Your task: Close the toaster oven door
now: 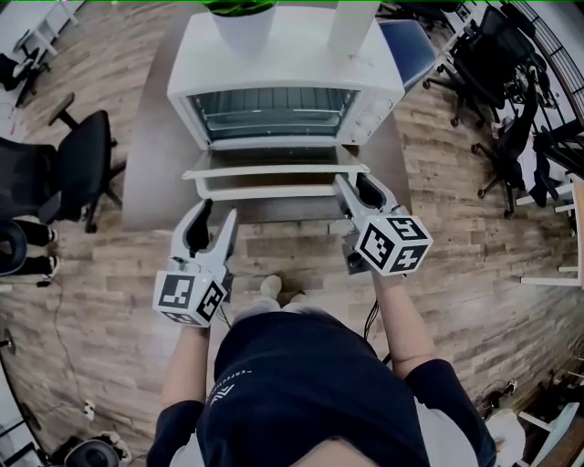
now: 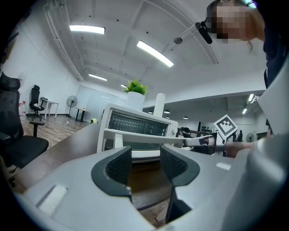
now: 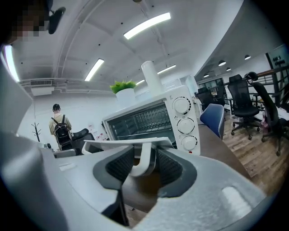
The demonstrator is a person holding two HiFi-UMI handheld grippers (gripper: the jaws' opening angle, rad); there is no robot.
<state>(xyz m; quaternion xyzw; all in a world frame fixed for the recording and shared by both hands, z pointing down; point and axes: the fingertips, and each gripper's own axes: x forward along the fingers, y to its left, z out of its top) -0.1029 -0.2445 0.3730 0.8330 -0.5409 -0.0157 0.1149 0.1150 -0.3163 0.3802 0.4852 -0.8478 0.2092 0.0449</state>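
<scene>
A white toaster oven (image 1: 274,55) stands on a grey table (image 1: 146,182) with its door (image 1: 274,171) swung down, roughly level. The door's white handle (image 1: 274,191) runs along its front edge. My right gripper (image 1: 351,187) is at the handle's right end. In the right gripper view the handle's curved end post (image 3: 146,151) sits between the pads and fills the gap, so the right gripper (image 3: 145,163) is shut on it. My left gripper (image 1: 212,223) hovers in front of the table edge, below the door's left part. It is open and empty (image 2: 145,164), with the door edge (image 2: 144,136) just above.
A potted plant (image 1: 245,27) and a white cylinder (image 1: 351,23) stand on the oven. A black chair (image 1: 82,164) is left of the table, a blue chair (image 1: 411,46) and several black chairs (image 1: 497,55) to the right. A person with a backpack (image 3: 61,128) stands far off.
</scene>
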